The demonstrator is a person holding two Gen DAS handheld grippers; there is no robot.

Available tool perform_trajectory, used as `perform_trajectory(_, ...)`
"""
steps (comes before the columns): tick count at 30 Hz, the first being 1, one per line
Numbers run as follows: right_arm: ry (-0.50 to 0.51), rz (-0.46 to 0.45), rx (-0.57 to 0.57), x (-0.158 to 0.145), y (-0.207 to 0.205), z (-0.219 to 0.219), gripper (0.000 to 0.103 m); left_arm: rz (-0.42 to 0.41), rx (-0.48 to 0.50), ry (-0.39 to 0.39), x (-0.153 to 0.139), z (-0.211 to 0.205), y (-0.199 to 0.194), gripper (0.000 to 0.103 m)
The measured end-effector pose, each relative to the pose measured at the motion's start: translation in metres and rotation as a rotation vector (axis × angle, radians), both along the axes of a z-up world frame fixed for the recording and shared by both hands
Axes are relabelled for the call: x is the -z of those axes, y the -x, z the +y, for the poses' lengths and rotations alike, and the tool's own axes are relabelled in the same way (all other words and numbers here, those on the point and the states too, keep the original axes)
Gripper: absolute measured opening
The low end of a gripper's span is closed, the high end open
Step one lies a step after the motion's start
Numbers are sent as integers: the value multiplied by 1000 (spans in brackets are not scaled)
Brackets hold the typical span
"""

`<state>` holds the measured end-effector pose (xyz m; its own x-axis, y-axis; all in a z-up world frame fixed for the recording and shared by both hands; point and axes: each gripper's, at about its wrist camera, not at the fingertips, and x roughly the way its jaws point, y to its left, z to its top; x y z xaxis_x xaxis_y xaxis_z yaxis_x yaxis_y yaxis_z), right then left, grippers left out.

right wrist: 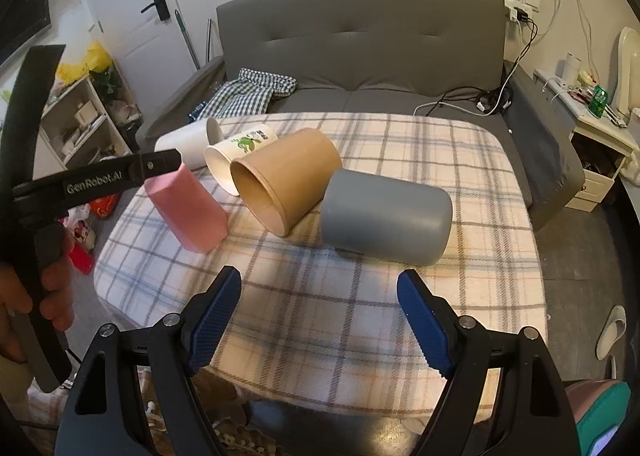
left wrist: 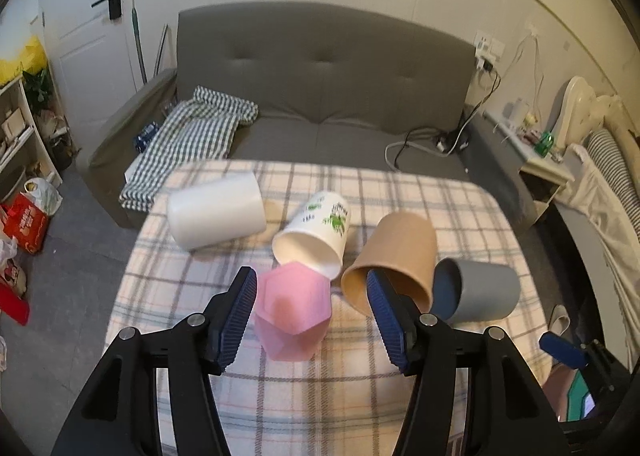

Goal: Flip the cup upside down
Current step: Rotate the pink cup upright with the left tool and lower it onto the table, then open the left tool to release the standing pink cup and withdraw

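Observation:
A pink faceted cup stands upside down, slightly tilted, on the plaid-covered table; it also shows in the right wrist view. My left gripper is open, its blue pads on either side of the pink cup's top; the left pad is at its edge and the right pad is apart from it. My right gripper is open and empty above the table's near part, in front of a grey cup lying on its side.
A white cup, a printed paper cup, a brown paper cup and the grey cup lie on their sides across the table. A grey sofa stands behind. A shelf and bags are at the left.

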<state>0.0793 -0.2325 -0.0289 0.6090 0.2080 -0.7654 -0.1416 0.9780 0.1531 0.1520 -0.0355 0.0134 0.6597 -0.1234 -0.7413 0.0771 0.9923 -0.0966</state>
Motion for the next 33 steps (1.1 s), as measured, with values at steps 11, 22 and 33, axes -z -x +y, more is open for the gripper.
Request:
perform_trajectory(11, 20, -77, -19, -30, 28, 13, 81, -122, -35, 10, -43, 27, 43, 60)
perform_trajectory(22, 33, -137, -69, -24, 54, 55, 81, -160, -47, -35, -11, 60, 102, 60)
perform_trajectory(33, 103, -163, -85, -6, 49, 80, 81, -194, -36, -78, 12, 73, 118, 80)
